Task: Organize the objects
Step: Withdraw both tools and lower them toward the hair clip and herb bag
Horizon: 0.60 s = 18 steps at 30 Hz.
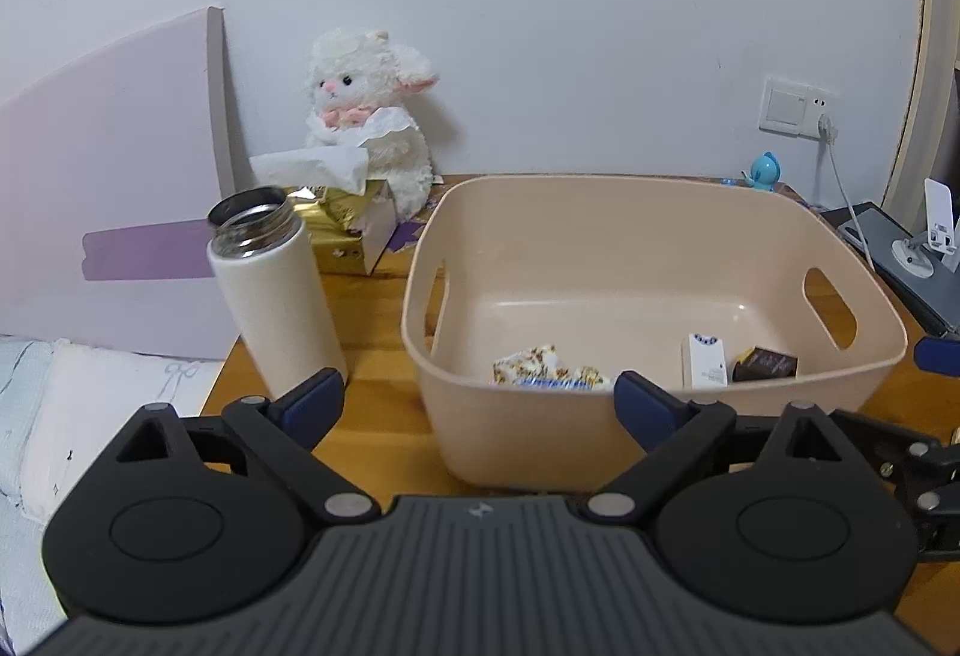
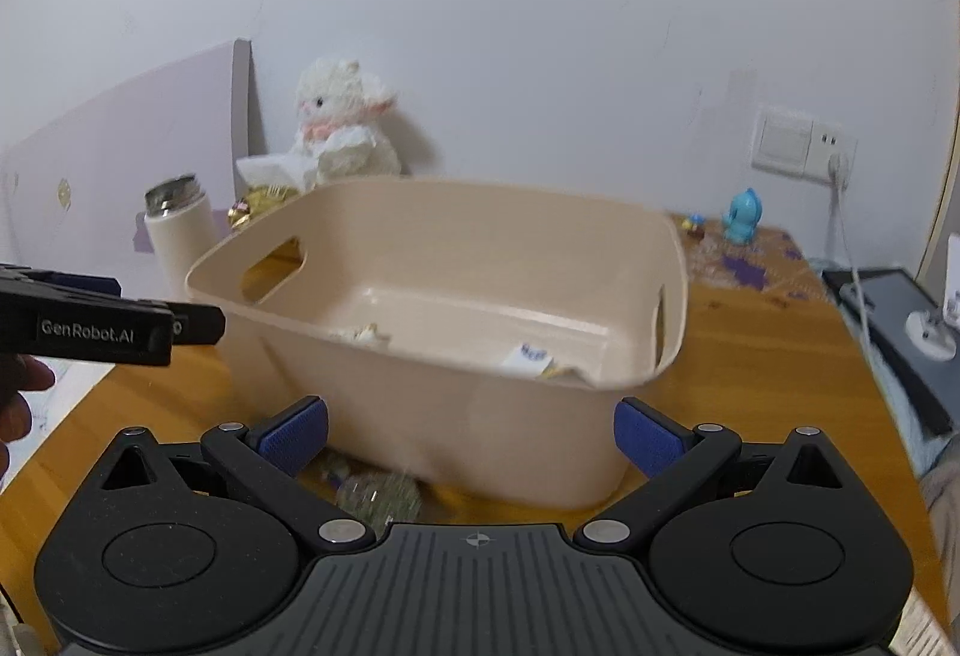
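Beside the beige plastic bin [image 1: 654, 260] stands an uncapped white steel flask [image 1: 277, 296], a gold tissue box [image 1: 354, 230] behind it. Both the left gripper [image 1: 480, 404] and right gripper [image 2: 471, 431] have fingers spread wide, holding nothing.

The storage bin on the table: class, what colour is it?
The bin is pale peach-beige, seen most sharply in the left wrist view.

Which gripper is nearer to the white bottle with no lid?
Left. The left gripper is open with its left fingertip right beside the base of the bottle. The right gripper is open before the front wall of the bin, with the bottle well off to its left.
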Tool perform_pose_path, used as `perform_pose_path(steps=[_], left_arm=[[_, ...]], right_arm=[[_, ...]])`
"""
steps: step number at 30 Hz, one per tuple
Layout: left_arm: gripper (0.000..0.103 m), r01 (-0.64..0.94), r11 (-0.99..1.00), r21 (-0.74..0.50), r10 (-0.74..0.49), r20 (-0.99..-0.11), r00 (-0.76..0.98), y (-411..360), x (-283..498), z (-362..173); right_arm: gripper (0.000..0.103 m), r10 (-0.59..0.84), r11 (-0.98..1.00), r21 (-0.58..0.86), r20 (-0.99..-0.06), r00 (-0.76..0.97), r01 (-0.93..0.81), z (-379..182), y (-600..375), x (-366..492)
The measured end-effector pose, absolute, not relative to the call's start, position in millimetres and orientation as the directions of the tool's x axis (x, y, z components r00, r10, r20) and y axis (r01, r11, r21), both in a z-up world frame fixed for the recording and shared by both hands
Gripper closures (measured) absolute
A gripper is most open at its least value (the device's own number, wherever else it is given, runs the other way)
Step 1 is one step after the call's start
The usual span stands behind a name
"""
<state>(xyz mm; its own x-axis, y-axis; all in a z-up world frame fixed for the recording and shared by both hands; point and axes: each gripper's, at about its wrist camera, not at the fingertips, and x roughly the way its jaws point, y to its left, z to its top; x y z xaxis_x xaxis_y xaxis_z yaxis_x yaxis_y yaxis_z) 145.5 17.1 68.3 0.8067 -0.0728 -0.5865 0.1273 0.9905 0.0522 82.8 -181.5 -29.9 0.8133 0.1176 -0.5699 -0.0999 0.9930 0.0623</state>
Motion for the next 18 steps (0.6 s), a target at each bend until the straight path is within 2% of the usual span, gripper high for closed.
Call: perform_pose_path(steps=[11, 18], left_arm=[[0.006, 0.132, 0.989, 0.06, -0.059, -0.664, 0.745, 23.2, 141.4, 26.1], [0.006, 0.155, 0.986, 0.063, -0.064, -0.717, 0.694, 20.3, 147.6, -3.2]], right_arm=[[0.0, 0.095, 0.995, 0.038, -0.662, 0.743, -0.094, -72.4, -164.1, 80.7], [0.0, 0.106, 0.989, 0.003, -0.705, 0.701, -0.147, -91.0, -147.7, 90.3]])
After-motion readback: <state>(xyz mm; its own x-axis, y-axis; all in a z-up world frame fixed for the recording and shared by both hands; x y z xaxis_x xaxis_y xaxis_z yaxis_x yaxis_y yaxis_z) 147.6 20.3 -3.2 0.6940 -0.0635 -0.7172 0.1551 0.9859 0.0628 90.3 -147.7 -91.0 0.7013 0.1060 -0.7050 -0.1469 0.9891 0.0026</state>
